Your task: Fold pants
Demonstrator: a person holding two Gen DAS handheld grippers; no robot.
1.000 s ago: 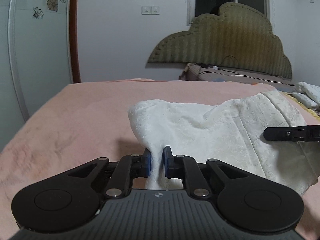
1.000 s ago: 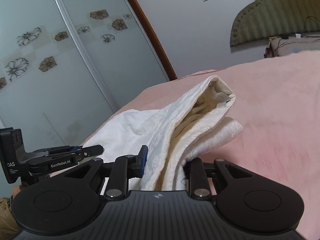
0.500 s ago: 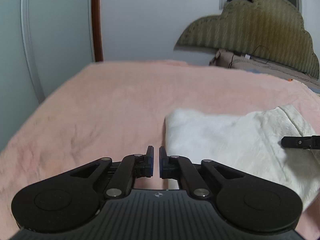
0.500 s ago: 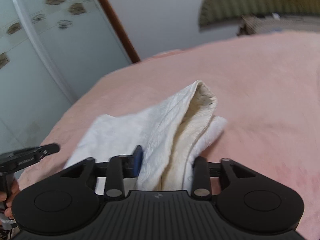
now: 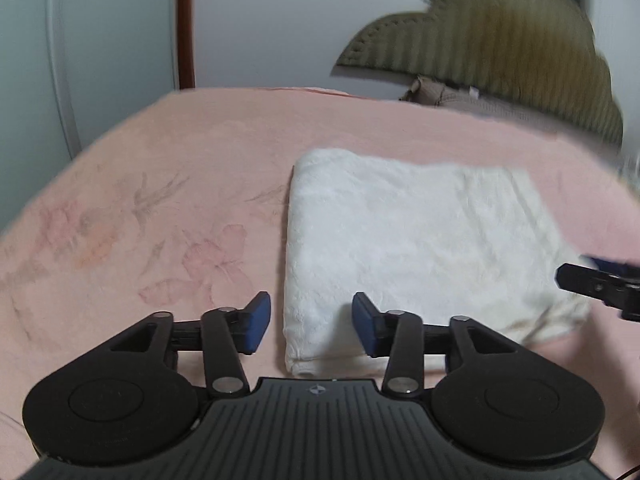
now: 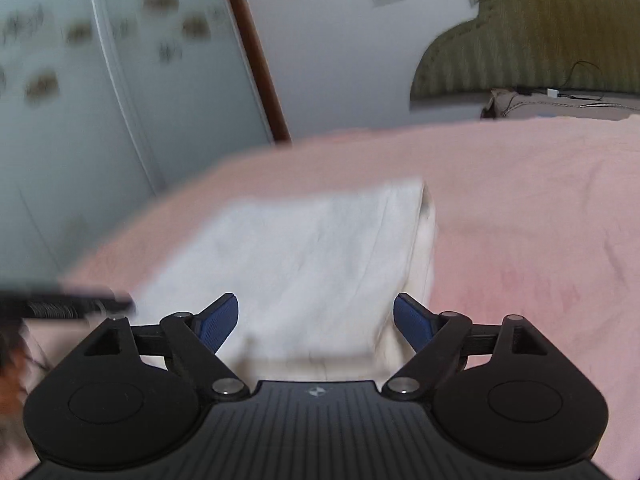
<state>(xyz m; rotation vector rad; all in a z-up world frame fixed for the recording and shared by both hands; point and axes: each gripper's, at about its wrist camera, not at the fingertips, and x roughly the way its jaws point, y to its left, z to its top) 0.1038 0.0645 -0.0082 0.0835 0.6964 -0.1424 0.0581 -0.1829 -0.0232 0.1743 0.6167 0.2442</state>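
**Folded pants lie flat, both tools spread**

The white textured fabric pants [image 5: 416, 248] lie folded into a flat rectangle on the pink blanket-covered bed [image 5: 160, 200], towards its near edge. The left tool [image 5: 311, 322] stands wide apart and holds nothing, straddling the near left corner of the pants. The right tool [image 6: 316, 318] is also spread wide and empty over the bundle's near edge [image 6: 320, 272].
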